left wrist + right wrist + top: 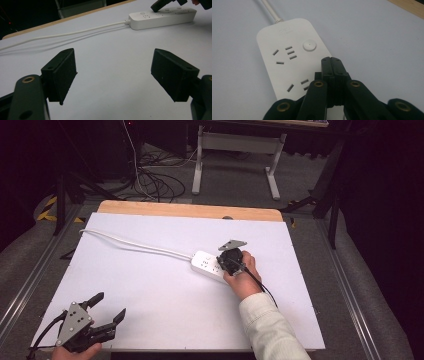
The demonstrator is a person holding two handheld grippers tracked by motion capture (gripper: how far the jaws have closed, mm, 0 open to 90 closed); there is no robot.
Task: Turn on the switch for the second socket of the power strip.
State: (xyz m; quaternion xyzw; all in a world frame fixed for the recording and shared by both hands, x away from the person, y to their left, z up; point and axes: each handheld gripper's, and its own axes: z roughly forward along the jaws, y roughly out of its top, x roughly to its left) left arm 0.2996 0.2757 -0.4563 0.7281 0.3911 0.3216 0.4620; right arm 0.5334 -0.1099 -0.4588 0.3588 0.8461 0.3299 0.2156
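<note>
A white power strip (212,265) lay just right of the worktop's (150,285) centre. The right gripper (331,61), jaws pressed together, hovered over it, its round switch (309,45) at eleven o'clock; pressing that seemed next. The left gripper (106,309) rested apart at seven o'clock.

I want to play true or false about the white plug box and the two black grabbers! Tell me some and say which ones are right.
1. The right gripper has its jaws closed together. True.
2. The left gripper is squeezing the power strip. False: it is open, near the table's front edge, far from the strip.
3. The cord is white. True.
4. A plug sits in one of the strip's sockets. False: the sockets in sight are empty.
5. The right gripper is above the strip. True.
</note>
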